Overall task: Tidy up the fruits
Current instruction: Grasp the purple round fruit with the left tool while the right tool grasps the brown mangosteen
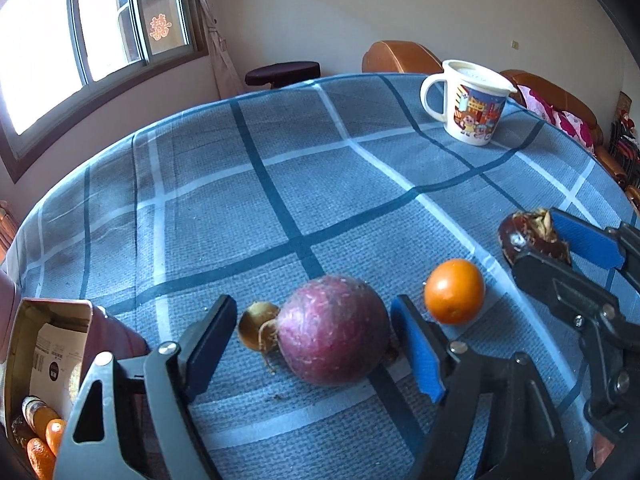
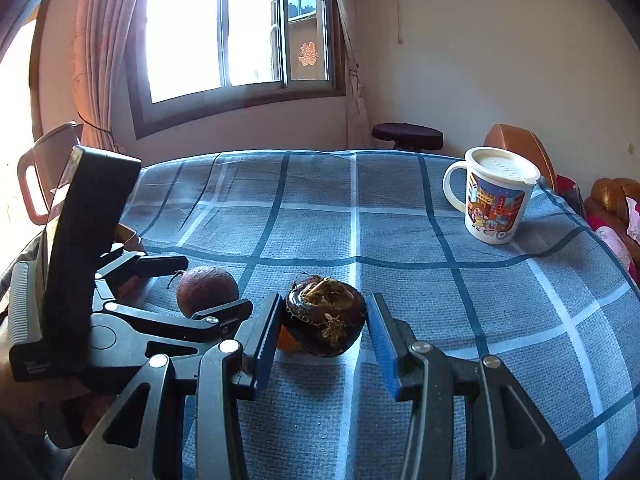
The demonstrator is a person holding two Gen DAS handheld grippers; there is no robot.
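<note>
A round purple fruit (image 1: 334,330) lies on the blue checked tablecloth (image 1: 280,184), between the open fingers of my left gripper (image 1: 316,346), which stand apart from it. A small brown husk (image 1: 256,326) lies at its left. An orange fruit (image 1: 454,291) sits to its right. A dark brown shrivelled fruit (image 2: 326,320) lies between the open fingers of my right gripper (image 2: 325,340); it also shows in the left wrist view (image 1: 532,236). The purple fruit shows in the right wrist view (image 2: 206,289) beside the left gripper (image 2: 200,284).
An open cardboard box (image 1: 44,376) holding orange fruits (image 1: 46,436) stands at the near left table edge. A white cartoon mug (image 1: 472,102) with a lid stands at the far right. Brown chairs (image 1: 400,56) and a dark stool (image 1: 282,72) stand beyond the table.
</note>
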